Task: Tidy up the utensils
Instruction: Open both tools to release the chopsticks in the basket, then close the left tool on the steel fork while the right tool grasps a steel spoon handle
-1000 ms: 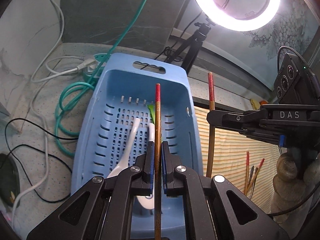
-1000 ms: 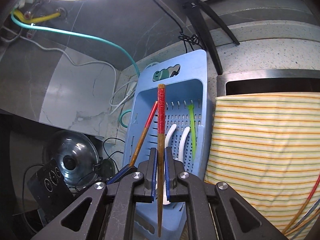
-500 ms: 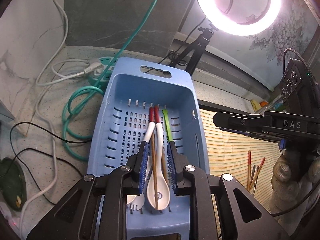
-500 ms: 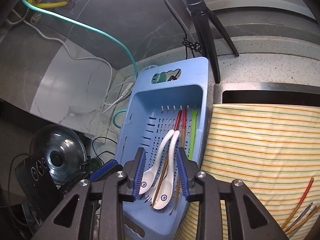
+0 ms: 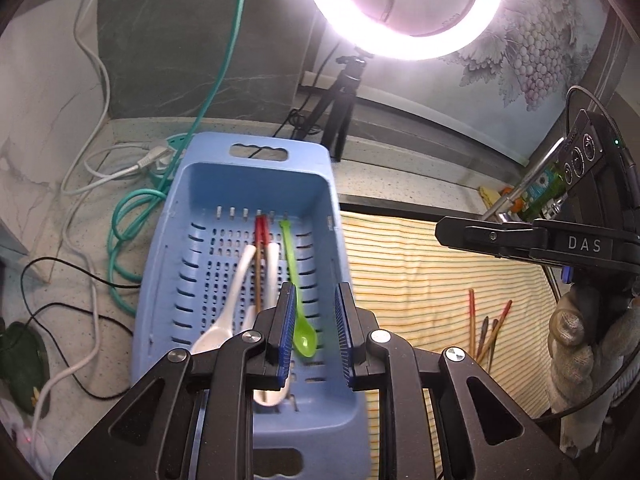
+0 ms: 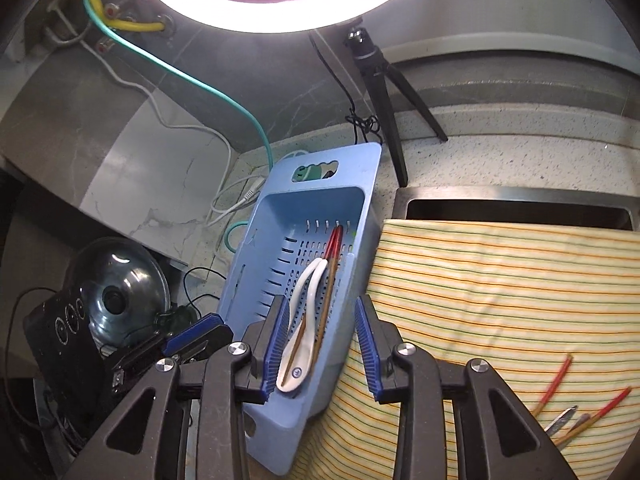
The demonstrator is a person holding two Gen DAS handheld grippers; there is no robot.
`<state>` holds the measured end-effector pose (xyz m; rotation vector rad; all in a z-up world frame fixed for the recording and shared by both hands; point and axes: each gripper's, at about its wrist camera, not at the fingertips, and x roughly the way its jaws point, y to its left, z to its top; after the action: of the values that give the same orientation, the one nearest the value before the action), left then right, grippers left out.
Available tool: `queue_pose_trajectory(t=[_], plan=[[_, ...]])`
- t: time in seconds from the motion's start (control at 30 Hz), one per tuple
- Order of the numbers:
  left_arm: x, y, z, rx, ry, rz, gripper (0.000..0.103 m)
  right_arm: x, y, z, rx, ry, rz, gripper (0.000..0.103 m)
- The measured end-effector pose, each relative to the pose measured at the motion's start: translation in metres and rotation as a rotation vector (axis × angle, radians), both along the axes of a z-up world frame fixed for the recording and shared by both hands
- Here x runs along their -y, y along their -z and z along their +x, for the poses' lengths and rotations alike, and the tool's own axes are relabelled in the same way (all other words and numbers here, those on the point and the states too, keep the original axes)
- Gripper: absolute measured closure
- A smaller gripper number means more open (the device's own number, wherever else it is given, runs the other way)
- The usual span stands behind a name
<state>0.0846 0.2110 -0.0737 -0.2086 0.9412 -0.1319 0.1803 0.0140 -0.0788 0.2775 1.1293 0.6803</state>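
Two tongs empty, sorting part done.
Blue basket (image 5: 256, 184) on the bench (image 5: 400, 168) holds two white spoons (image 6: 308, 292), one green spoon (image 5: 298, 304) and a pair of red-tipped chopsticks (image 5: 261, 256); striped cloth (image 6: 500, 280) beside it carries several loose chopsticks (image 6: 576, 412), judged left to move; left tongs (image 5: 316, 334) and right tongs (image 6: 322, 346) both gape over the basket, gripping nothing.

The left tool (image 5: 315, 334) hides the bowls of the white spoons (image 5: 240, 280) and the chopsticks' (image 5: 260, 264) lower ends. Loose utensils (image 6: 576, 408) on the striped cloth (image 6: 500, 300) run behind the right tool's arm.
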Motion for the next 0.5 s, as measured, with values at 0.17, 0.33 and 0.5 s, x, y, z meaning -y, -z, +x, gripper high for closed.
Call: queue_pose_trajectory(t=[0.17, 0.33, 0.5], plan=[[0.034, -0.007, -0.014, 0.012, 0.024, 0.006, 0.085, 0.043, -0.01, -0.008, 0.023, -0.028, 0.014, 0.072], [0.072, -0.007, -0.031, 0.009, 0.06, 0.006, 0.077, 0.1, -0.014, -0.017, 0.052, -0.04, 0.025, 0.049], [0.111, 0.002, -0.043, -0.013, 0.096, -0.001, 0.077, 0.15, -0.005, -0.024, 0.034, -0.06, -0.009, 0.041]])
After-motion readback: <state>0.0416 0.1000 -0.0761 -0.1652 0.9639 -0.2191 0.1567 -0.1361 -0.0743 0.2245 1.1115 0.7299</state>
